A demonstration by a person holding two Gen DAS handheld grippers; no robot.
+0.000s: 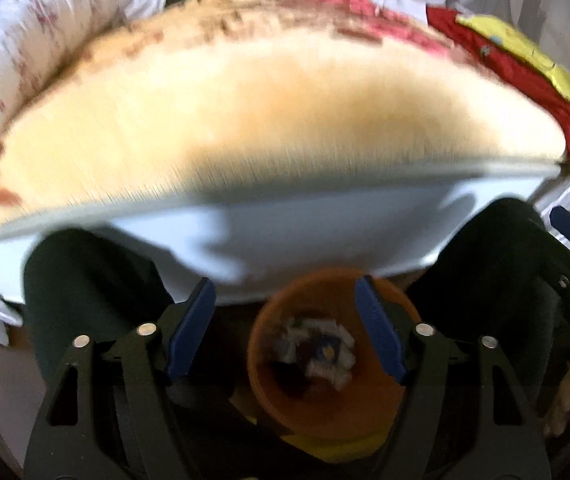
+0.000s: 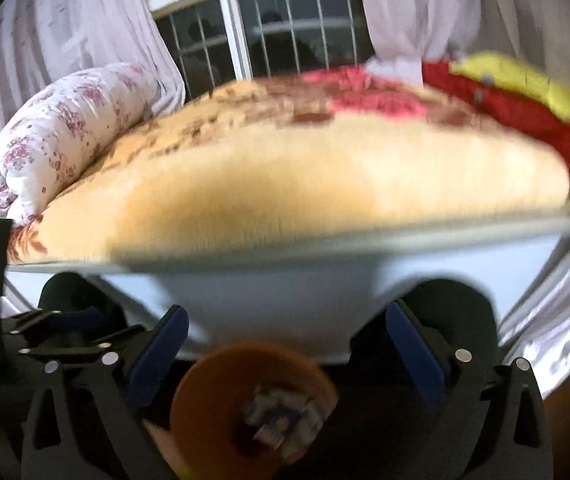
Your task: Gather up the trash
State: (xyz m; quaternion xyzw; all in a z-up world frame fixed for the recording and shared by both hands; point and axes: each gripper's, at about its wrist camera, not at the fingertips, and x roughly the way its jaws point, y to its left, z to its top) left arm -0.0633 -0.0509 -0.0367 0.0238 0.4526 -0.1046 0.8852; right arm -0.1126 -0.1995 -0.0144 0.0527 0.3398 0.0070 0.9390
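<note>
Currently both claws spread, empty; orange bin [image 1: 325,364] holding trash scraps [image 1: 317,354] sits directly below left gripper [image 1: 285,328]; right gripper [image 2: 285,356] offset, bin lower-left

Orange bin [image 1: 269,364] (floral white quilt [image 2: 57,132])

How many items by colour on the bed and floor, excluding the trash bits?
Orange: 1, bin
Cream: 1, blanket
Floral white: 1, quilt
Red: 1, cloth
Yellow: 1, cloth
Total: 5
</note>
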